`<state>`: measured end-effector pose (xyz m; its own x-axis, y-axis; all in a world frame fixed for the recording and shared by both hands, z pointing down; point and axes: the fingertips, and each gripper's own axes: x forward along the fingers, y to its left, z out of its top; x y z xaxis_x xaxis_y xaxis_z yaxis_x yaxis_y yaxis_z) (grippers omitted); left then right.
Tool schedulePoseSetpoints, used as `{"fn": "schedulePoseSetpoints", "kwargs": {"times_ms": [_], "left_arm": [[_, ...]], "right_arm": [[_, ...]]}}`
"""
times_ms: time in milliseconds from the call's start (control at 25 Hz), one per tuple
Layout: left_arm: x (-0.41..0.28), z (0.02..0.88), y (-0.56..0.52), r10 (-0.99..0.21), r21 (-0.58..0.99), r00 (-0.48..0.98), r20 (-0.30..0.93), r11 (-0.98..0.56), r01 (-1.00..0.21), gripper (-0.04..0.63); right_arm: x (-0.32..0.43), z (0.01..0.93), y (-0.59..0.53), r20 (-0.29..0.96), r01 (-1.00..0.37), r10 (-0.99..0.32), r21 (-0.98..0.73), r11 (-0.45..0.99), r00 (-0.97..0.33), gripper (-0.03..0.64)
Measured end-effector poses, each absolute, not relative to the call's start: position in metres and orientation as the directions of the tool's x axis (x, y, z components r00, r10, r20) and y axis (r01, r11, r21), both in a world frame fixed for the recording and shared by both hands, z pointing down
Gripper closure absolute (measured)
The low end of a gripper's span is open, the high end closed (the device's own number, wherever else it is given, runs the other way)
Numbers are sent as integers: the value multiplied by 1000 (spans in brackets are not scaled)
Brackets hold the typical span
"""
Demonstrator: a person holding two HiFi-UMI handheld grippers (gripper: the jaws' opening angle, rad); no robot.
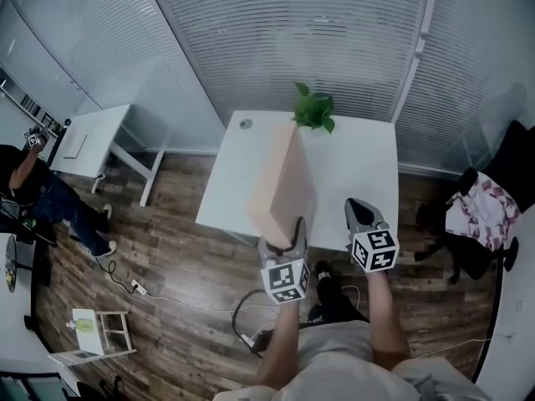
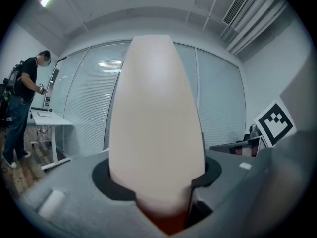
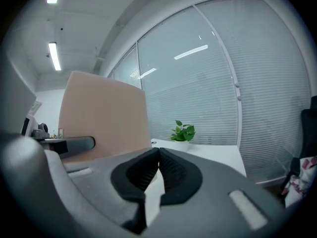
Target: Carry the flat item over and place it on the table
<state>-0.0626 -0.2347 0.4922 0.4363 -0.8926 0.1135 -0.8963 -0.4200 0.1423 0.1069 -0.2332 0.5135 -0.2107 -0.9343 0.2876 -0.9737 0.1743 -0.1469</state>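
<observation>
Left gripper [image 1: 283, 241] grips board [image 1: 282, 182] over table [image 1: 359, 170], near potted plant [image 1: 314, 111].

Hidden behind board [image 1: 280, 182]: middle strip of table [image 1: 359, 165]. Cut off at head view's left edge: person [image 1: 33, 190]. Too small to tell: flat thing [image 1: 75, 146] on far desk [image 1: 109, 124].

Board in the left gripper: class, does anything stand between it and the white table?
Nothing visible does. The board, upright in the left gripper, faces bare table; a plant stands at its far edge.
</observation>
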Motion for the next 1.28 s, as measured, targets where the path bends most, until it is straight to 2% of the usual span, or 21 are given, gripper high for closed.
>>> {"fn": "schedulePoseSetpoints", "kwargs": {"times_ms": [280, 560, 880, 1080, 1280], "left_arm": [[-45, 496, -264, -882, 321, 462, 95, -412, -853, 316], [-37, 504, -295, -879, 470, 467, 99, -372, -800, 316], [-33, 518, -314, -876, 655, 474, 85, -310, -689, 316], [-31, 529, -322, -878, 749, 470, 86, -254, -611, 316], [-36, 554, -328, -885, 819, 450, 116, -171, -548, 316]], "right_arm": [[105, 511, -273, 285, -954, -913, -158, 256, -292, 615], [104, 505, -305, 307, -941, -889, -100, 324, -339, 615], [77, 505, -323, 359, -883, -810, -107, 458, -464, 615], [69, 507, -335, 398, -867, -788, -41, 497, -470, 615], [54, 514, -349, 422, -848, -755, -63, 527, -501, 615]]}}
